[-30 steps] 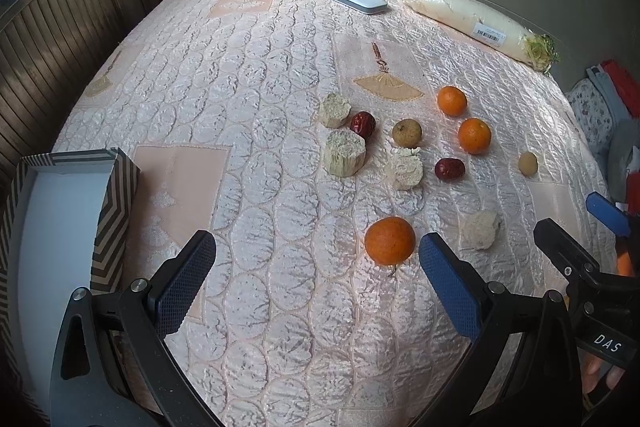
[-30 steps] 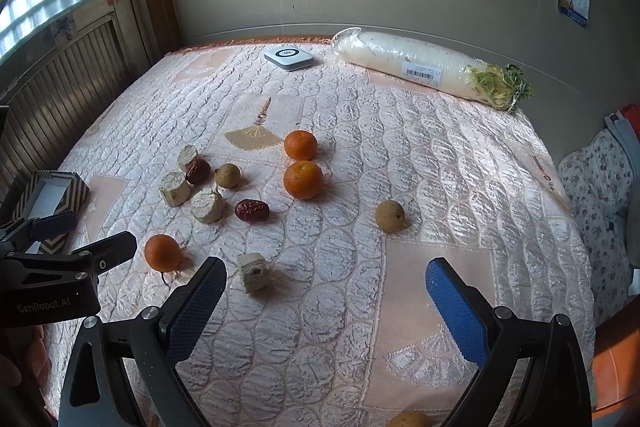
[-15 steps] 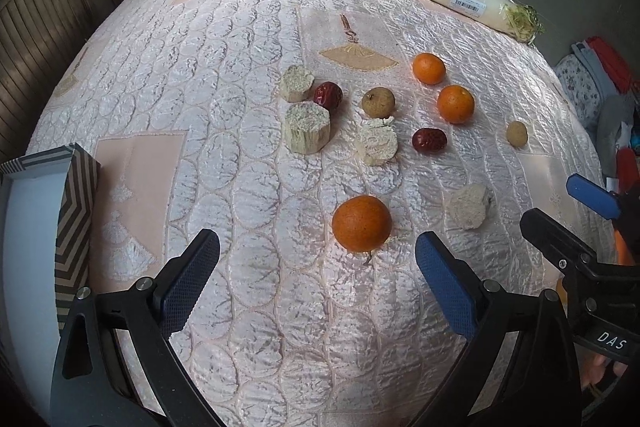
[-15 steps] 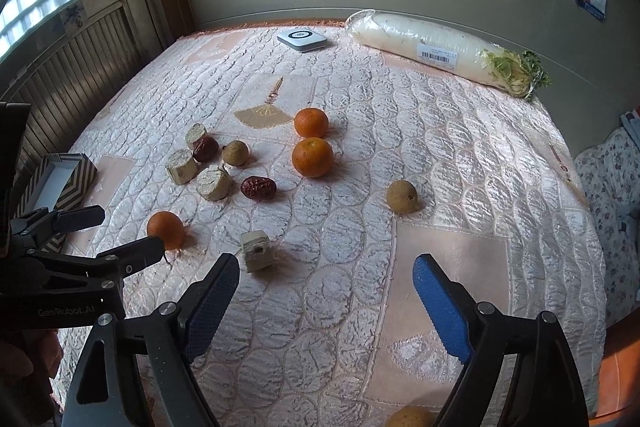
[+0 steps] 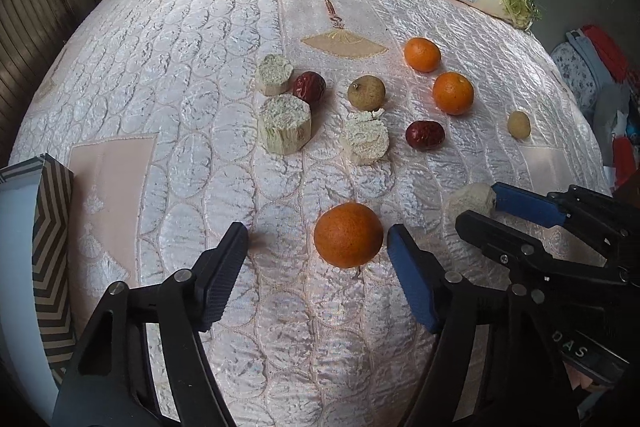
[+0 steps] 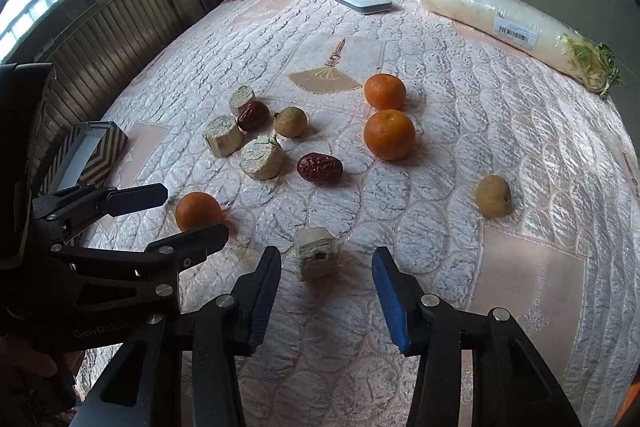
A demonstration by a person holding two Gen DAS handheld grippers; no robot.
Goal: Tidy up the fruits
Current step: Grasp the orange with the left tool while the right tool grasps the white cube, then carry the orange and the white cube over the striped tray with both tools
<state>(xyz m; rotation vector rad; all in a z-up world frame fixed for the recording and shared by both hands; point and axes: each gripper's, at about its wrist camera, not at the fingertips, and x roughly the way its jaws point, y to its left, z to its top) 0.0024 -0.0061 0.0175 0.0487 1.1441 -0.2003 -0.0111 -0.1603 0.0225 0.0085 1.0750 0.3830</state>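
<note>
Fruits lie scattered on a quilted pink cloth. My left gripper (image 5: 316,241) is open, its jaws on either side of a near orange (image 5: 348,240), not touching it. My right gripper (image 6: 326,263) is open around a pale cut sugarcane piece (image 6: 316,258). Two more oranges (image 6: 389,134) (image 6: 384,91), two red dates (image 6: 319,168) (image 6: 252,115), two brown longans (image 6: 493,195) (image 6: 291,122) and three more cane pieces (image 6: 263,157) lie beyond. The right gripper also shows in the left wrist view (image 5: 484,207), and the left gripper in the right wrist view (image 6: 188,211).
A zigzag-patterned box (image 5: 38,247) with a white inside stands at the left edge, also in the right wrist view (image 6: 90,151). A wrapped white radish (image 6: 516,27) and a white device (image 6: 363,2) lie at the far edge. A wooden radiator cover (image 6: 100,39) stands left.
Both grippers have moved forward and down. The left jaws now flank the near orange and the right jaws flank the cane piece; both jaws have narrowed.
</note>
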